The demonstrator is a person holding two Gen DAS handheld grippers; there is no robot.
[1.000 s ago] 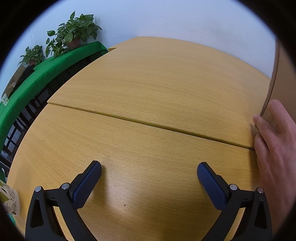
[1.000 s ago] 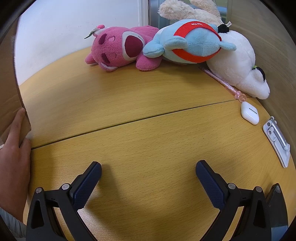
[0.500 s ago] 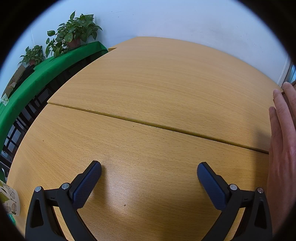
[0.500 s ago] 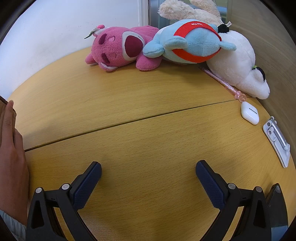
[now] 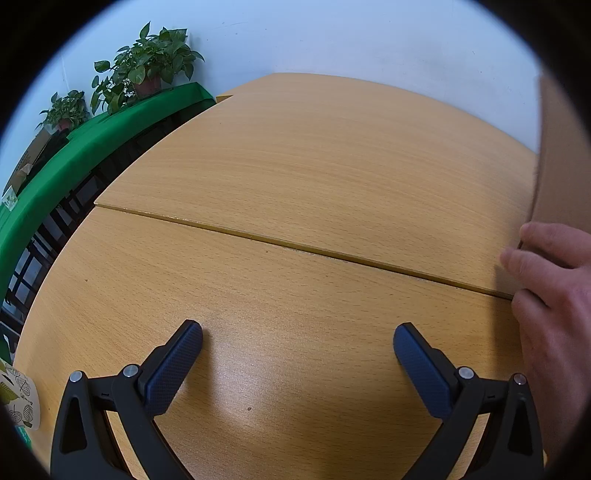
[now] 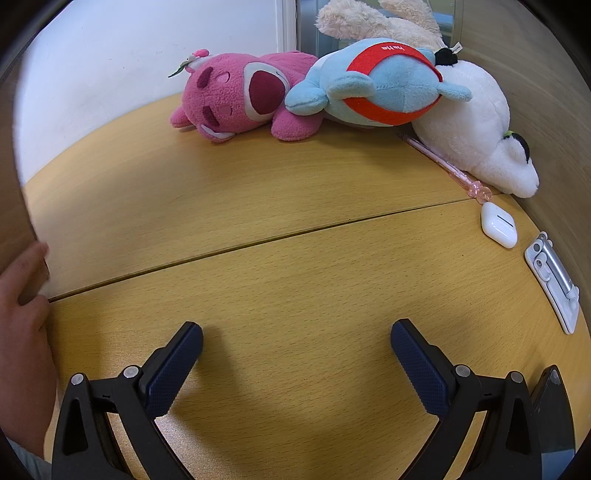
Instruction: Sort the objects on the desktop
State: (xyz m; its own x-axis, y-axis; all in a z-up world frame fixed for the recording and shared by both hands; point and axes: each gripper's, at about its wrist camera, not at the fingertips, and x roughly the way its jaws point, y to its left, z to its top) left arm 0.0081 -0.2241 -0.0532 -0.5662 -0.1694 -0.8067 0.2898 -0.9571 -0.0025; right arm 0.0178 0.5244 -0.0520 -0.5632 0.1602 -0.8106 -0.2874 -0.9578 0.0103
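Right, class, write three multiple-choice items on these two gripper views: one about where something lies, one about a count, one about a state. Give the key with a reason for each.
1. Where does the white earbud case lie?
A. On top of the pink plush
B. On the desk, just past the charm end of the pink pen
C. Between the right gripper's fingers

2. How many plush toys are piled at the far side of the desk?
A. Two
B. Six
C. Four

3. What is the state of the right gripper?
A. Open, holding nothing
B. Shut on the pen
C. Shut on a plush

Key:
1 B, the case sits on the wood beside the pen's charm.
2 C, the pink plush, blue plush, white plush and cream plush show.
3 A, its fingers stand wide apart over bare wood.
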